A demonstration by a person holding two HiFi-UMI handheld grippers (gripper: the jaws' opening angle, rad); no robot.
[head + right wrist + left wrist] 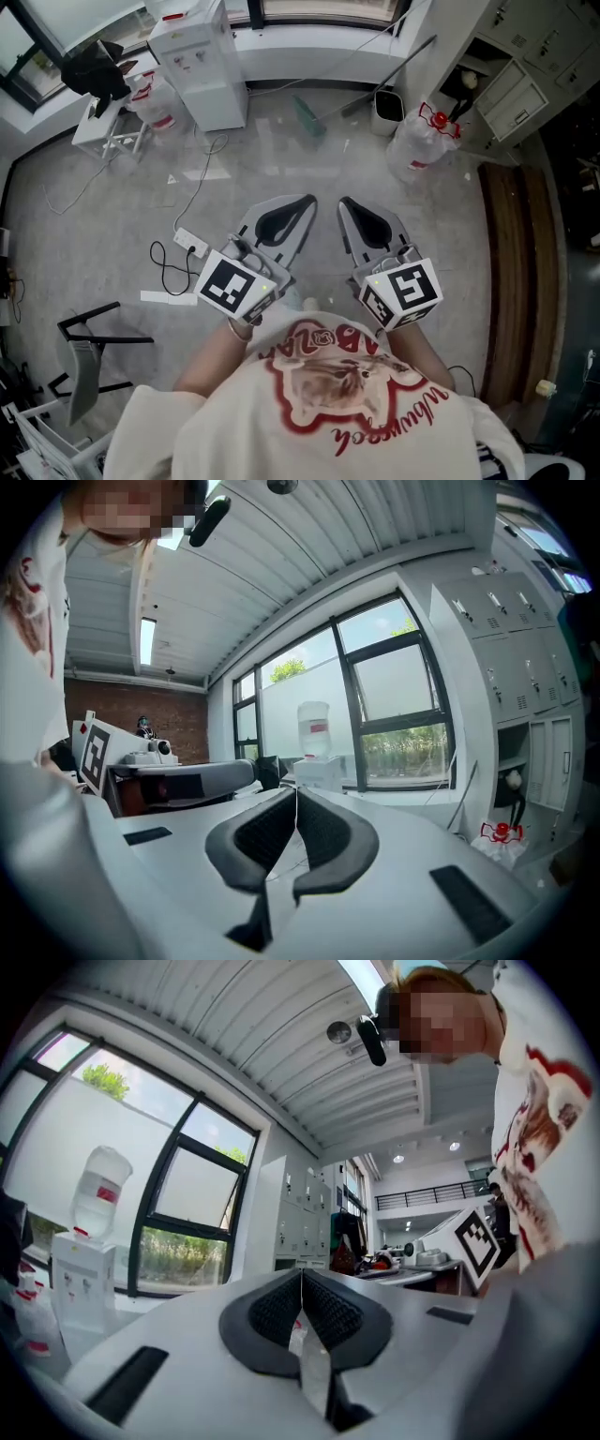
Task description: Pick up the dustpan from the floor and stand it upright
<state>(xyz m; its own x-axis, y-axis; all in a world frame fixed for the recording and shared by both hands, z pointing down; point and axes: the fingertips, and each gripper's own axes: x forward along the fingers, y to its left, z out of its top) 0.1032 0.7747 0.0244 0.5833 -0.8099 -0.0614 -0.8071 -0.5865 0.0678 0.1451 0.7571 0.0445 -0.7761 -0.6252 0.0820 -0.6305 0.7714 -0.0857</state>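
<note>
A green dustpan [307, 114] with a long thin handle lies on the grey floor at the far side of the head view, well beyond both grippers. My left gripper [306, 201] and right gripper [344, 202] are held side by side in front of the person's chest and point level toward it. In the left gripper view the dark ribbed pads [281, 1309] meet with nothing between them. The right gripper's pads [323, 831] also touch and hold nothing. Neither gripper view shows the dustpan.
A white water dispenser [202, 66] stands at the far left and a small bin [386, 105] beside the dustpan handle. A water jug [417, 141] lies right of it. A power strip with cable [192, 242] and a black chair frame [89, 347] lie left. Wooden boards [511, 281] run along the right.
</note>
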